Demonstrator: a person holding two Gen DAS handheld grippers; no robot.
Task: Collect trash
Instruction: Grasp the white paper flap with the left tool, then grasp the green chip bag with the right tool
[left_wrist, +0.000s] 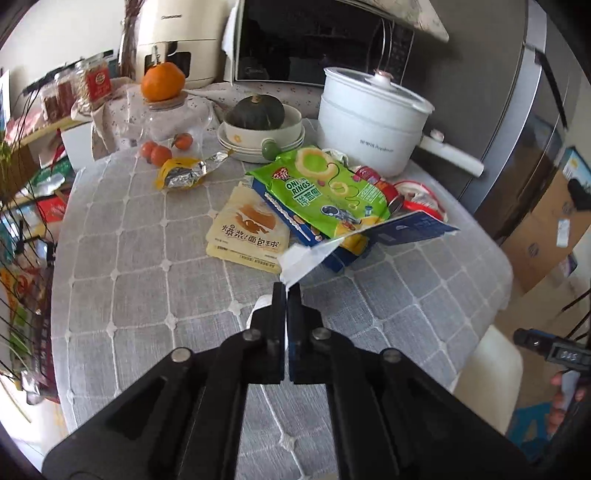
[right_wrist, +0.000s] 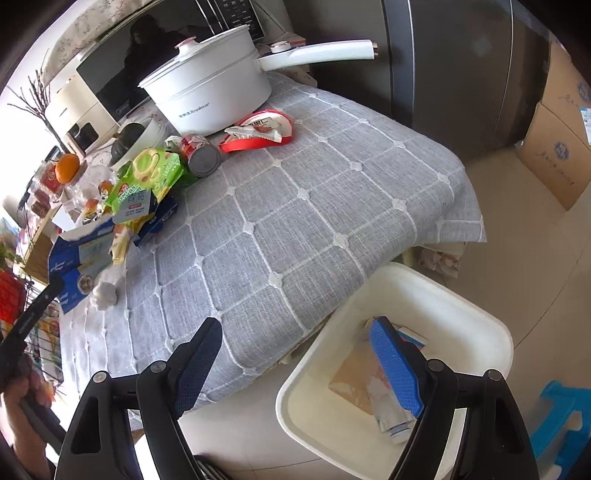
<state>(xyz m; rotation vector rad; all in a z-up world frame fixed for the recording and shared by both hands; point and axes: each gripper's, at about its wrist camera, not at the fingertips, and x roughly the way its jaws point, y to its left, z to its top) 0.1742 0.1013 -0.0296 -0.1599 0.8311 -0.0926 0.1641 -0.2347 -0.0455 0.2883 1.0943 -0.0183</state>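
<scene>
A round table (left_wrist: 147, 295) draped in a grey checked cloth is being shown from two gripper cameras. Toward its far edge, one white electric pot (left_wrist: 369, 122), one bowl holding a dark squash (left_wrist: 258, 110) and four oranges are being seen, all judged to be non-trash.

A white bin (right_wrist: 491, 332) is standing on the floor just off the table's near right edge, and some wrappers are already lying in it.

The trash is being kept in a loose heap near the table's middle: one flattened blue carton (left_wrist: 406, 230), one green onion-ring bag (left_wrist: 325, 188) lying across it, one pale yellow bread packet (left_wrist: 247, 229) beside it on the left, one red can (left_wrist: 384, 188), one red-and-white wrapper (right_wrist: 258, 129) near the pot, and one foil wrapper (left_wrist: 184, 173) toward the far left.

The left gripper (left_wrist: 286, 290) is being held pressed together, pinching a white torn flap of the carton. The carton's long axis is running from the fingertips away to the far right, so it is being lifted by its near corner.

The right gripper (right_wrist: 299, 363) is being held spread and empty, hanging over the near edge with one finger above the bin. The bin is judged to lie nearer the right hand, so the carton must be carried rightward across the near edge to reach it.
</scene>
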